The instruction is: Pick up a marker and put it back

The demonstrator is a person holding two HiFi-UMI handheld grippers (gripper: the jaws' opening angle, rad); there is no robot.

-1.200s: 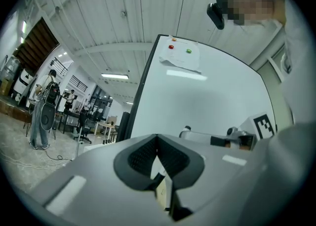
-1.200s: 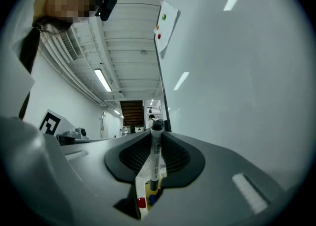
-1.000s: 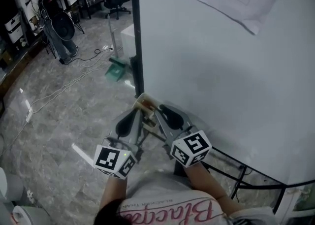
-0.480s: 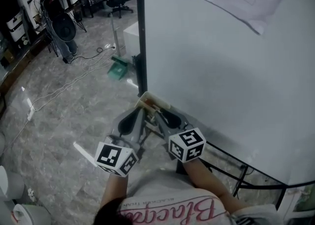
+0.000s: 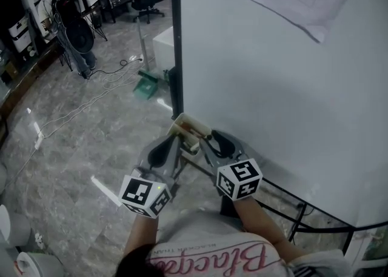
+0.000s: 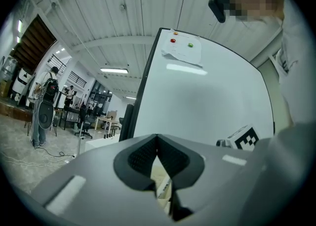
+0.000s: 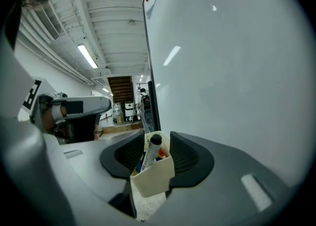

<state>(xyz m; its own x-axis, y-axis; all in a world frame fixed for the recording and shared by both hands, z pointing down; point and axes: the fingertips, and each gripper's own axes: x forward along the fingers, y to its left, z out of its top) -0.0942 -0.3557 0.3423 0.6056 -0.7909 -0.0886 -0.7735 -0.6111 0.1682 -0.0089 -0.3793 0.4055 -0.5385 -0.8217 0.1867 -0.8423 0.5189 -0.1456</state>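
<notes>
The marker (image 7: 151,150) stands black cap up in a cream holder (image 7: 154,176) fixed at the lower left corner of the whiteboard (image 5: 273,88), among a few other coloured pens. The right gripper (image 7: 158,139) points straight at it, its fingers (image 7: 190,158) spread wide with the holder and marker showing in the gap between them and gripping neither (whether they touch the holder's sides I cannot tell). The left gripper (image 6: 157,138) hangs just beside the right one, its fingers (image 6: 136,158) closed tip to tip on nothing. With the marker seated in the holder and neither gripper carrying anything, this is either the start or the end of the task, and these views alone do not settle which. If it is the start, the lift and the return are both left to do.
</notes>
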